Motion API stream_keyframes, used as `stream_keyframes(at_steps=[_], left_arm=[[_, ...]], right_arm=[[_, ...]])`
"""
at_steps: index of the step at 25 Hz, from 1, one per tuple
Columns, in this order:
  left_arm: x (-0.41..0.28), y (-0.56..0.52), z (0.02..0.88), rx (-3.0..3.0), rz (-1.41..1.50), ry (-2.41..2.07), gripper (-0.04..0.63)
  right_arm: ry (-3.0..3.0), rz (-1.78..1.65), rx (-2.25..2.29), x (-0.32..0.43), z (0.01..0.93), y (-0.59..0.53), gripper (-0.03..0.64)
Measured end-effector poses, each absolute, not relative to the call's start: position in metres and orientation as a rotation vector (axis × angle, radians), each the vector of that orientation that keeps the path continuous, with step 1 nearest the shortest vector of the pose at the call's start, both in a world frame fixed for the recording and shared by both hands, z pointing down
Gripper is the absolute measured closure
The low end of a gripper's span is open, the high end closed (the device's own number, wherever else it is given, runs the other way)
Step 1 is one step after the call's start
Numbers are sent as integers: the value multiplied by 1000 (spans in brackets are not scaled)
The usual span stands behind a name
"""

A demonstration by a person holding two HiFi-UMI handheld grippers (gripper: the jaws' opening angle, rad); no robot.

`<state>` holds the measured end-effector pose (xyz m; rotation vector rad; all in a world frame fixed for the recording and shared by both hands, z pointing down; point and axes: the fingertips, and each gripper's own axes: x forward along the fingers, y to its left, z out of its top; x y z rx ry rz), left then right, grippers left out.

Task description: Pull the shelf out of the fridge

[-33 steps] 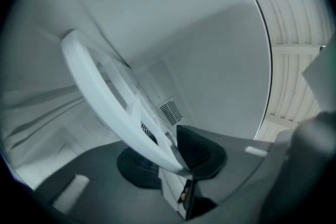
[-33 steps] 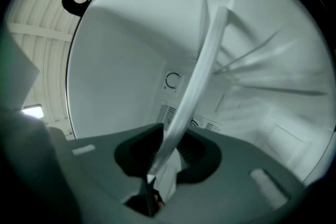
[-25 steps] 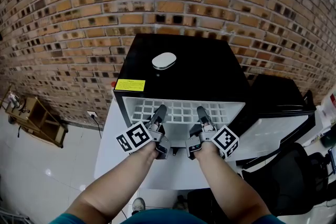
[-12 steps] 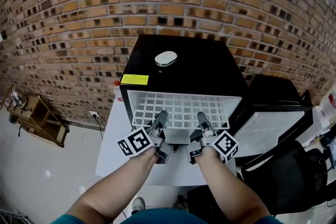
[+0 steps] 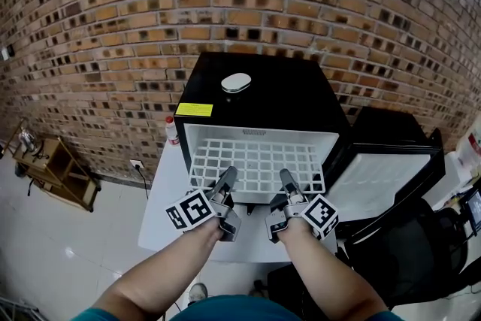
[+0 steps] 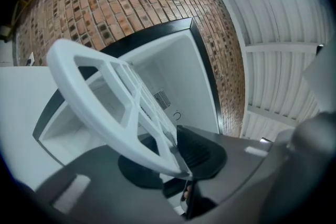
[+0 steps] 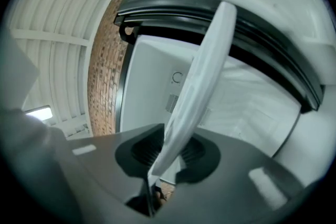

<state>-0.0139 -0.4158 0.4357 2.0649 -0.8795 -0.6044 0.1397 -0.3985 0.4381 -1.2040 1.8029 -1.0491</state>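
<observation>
The left gripper's (image 5: 227,178) pads (image 6: 199,150) pinch the front rim of the shelf (image 5: 258,162). The right gripper (image 5: 286,178) is closing on the same rim, which already sits between its pads (image 7: 143,151). A grip on each side probably keeps the shelf level and stops it from jamming.

The white grid shelf sticks well out of the front of the fridge (image 5: 289,98), back edge inside (how deep, I cannot tell). The door (image 5: 385,178) stands open to the fridge's right, clearing the path. A white disc (image 5: 236,82) lies on the fridge's top and a bottle (image 5: 172,130) stands at its left, both out of the way.
</observation>
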Motion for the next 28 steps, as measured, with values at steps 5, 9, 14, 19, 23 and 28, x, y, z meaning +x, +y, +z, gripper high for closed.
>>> stream_keyframes(at_steps=[5, 9, 14, 19, 23, 28], left_arm=[[-14, -392, 443, 2049, -606, -896, 538], [-18, -366, 449, 2025, -648, -913, 537], [-22, -331, 465, 2018, -613, -935, 537], [-36, -295, 488, 1978, -595, -922, 537], [-54, -271, 512, 1967, -563, -890, 537], [-79, -238, 541, 1951, -510, -838, 538]], right_arm=[[1808, -1103, -1148, 139, 446, -376, 565], [1856, -1141, -1047, 134, 450, -355, 572], [1900, -1216, -1008, 131, 473, -321, 574], [1905, -1242, -1019, 116, 493, -286, 574], [1878, -1253, -1060, 97, 516, -258, 574], [1832, -1244, -1088, 72, 546, -219, 574]])
